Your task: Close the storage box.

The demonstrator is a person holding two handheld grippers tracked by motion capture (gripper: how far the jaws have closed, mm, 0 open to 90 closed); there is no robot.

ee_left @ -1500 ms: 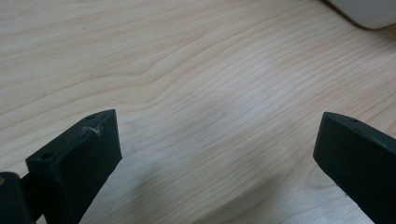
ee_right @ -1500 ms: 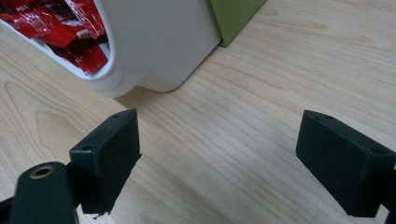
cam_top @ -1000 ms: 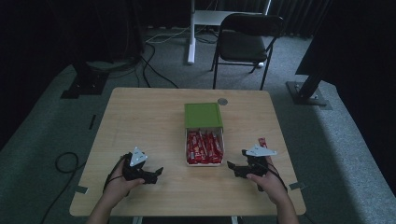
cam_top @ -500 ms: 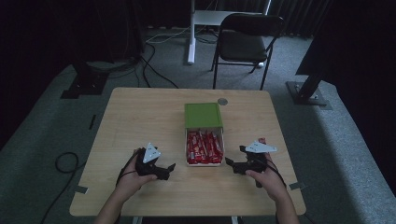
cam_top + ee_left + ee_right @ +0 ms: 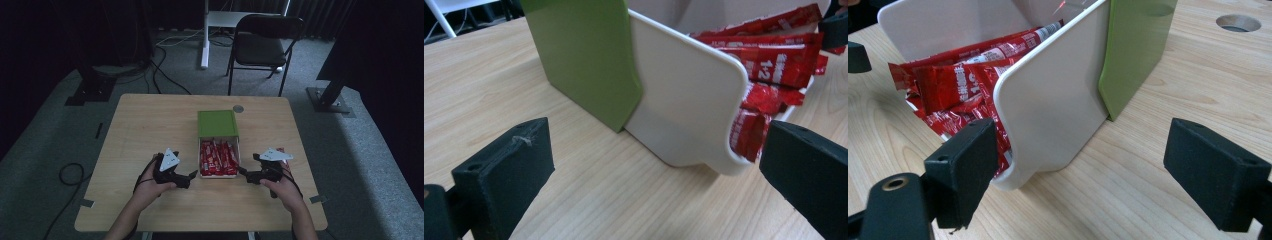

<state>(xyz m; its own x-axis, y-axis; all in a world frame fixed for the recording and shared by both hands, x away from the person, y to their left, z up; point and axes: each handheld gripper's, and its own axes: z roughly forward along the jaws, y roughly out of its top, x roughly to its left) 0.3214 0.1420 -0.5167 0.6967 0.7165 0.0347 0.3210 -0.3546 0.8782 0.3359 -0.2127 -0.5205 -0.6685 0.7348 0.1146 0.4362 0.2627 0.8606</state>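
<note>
A white tray (image 5: pixel 218 175) full of red snack packets (image 5: pixel 218 156) lies mid-table, its far half inside a green sleeve (image 5: pixel 217 123). My left gripper (image 5: pixel 192 176) sits open at the tray's near left corner. My right gripper (image 5: pixel 244 173) is open at the near right corner. In the left gripper view the open gripper (image 5: pixel 654 185) frames the white tray wall (image 5: pixel 684 100), with the green sleeve (image 5: pixel 584 55) and packets (image 5: pixel 774 55) behind. In the right gripper view the open gripper (image 5: pixel 1093 170) faces the tray wall (image 5: pixel 1058 100), sleeve (image 5: pixel 1133 45) and packets (image 5: pixel 958 85).
The wooden table (image 5: pixel 150 125) has a round cable hole (image 5: pixel 238 108) behind the sleeve. A folding chair (image 5: pixel 262 45) and a white desk leg (image 5: pixel 205 35) stand beyond the far edge. Cables lie on the grey floor at left.
My left gripper has moved right, up to the tray's near left corner. The right gripper has edged left toward the tray's near right corner. Both remain open.
</note>
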